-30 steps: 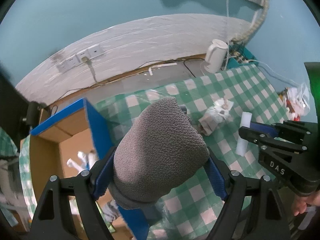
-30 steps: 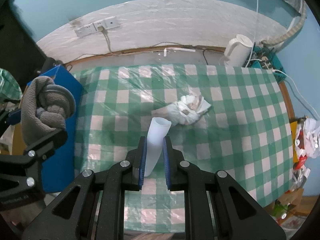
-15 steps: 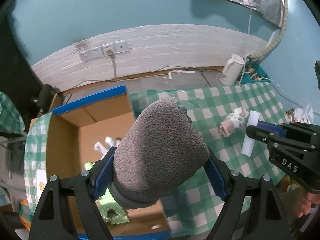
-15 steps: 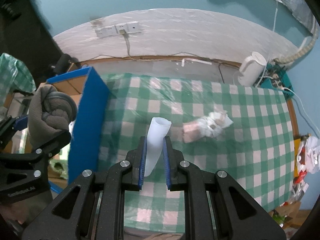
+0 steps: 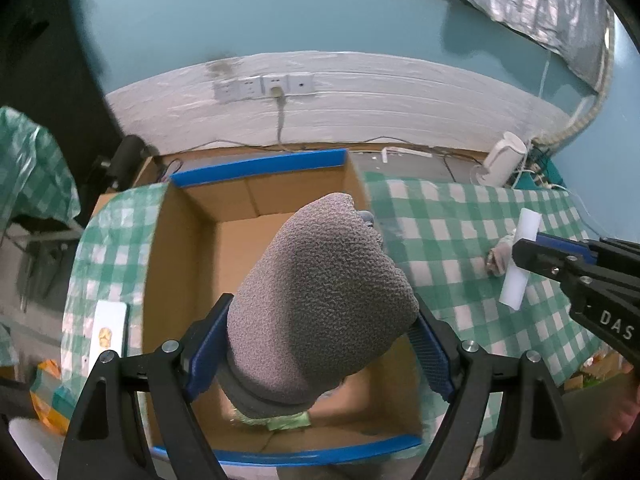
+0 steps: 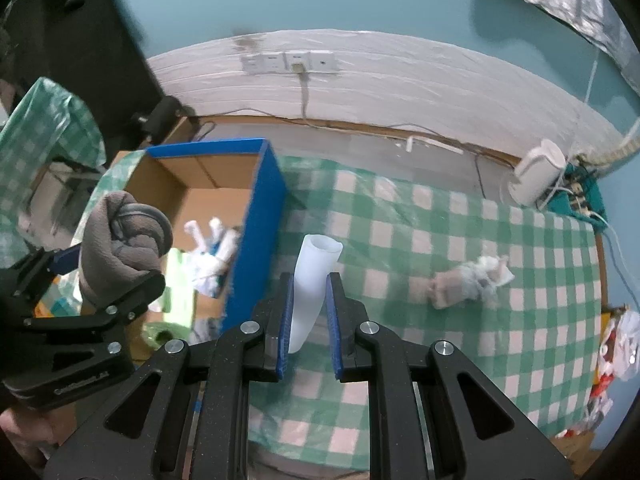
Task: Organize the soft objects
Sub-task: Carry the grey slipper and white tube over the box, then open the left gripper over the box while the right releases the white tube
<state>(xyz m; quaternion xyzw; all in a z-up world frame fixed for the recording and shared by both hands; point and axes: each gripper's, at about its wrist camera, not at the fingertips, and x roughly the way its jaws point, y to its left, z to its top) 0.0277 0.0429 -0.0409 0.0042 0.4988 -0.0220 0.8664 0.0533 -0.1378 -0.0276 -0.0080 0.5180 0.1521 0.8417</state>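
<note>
My left gripper [image 5: 320, 316] is shut on a rolled grey sock bundle [image 5: 320, 304] and holds it over the open cardboard box [image 5: 188, 256] with blue edges. The bundle also shows in the right wrist view [image 6: 120, 240] at the far left. My right gripper [image 6: 307, 292] is shut on a white rolled tube [image 6: 314, 276], held above the green checked tablecloth [image 6: 460, 240] just right of the box [image 6: 260, 216]. A crumpled beige-and-white cloth bundle [image 6: 468, 284] lies on the table to the right.
The box holds white items [image 6: 212, 236] and green packaging [image 6: 180, 280]. A white kettle [image 6: 536, 176] and cables stand at the table's back right. A wall socket strip [image 5: 264, 86] is behind. Clutter [image 6: 616, 344] sits off the table's right edge.
Both grippers have moved left with their loads. The left gripper with the sock bundle has gone from beside the box to over its opening; the right gripper is closer to the box wall.
</note>
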